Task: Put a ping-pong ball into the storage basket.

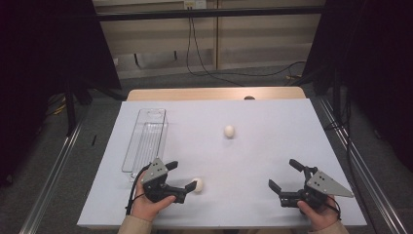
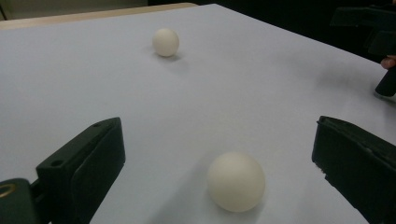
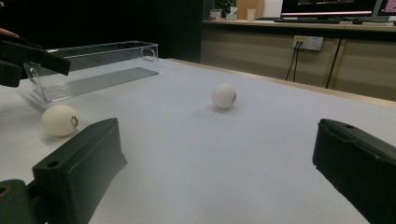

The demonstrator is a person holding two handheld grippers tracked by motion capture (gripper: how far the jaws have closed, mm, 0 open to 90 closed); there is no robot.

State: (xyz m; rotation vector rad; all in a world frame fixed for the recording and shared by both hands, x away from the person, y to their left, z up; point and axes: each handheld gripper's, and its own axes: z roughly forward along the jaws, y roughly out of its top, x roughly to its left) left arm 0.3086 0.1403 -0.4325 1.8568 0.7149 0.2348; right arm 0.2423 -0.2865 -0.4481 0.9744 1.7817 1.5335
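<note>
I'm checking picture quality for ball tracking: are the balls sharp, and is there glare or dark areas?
High view: dim, dark at both sides, balls small but clear. Left gripper view: near ball slightly soft, far ball clear with a faint shadow. Right gripper view: clear box shows light reflections.

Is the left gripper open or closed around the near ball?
Open. The left gripper has its jaws wide apart, with the near ball lying between them, touching neither.

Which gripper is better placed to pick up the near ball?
Left, probably. The left gripper is open with the near ball lying between its jaws. The right gripper, also open, is farther from that ball.
</note>
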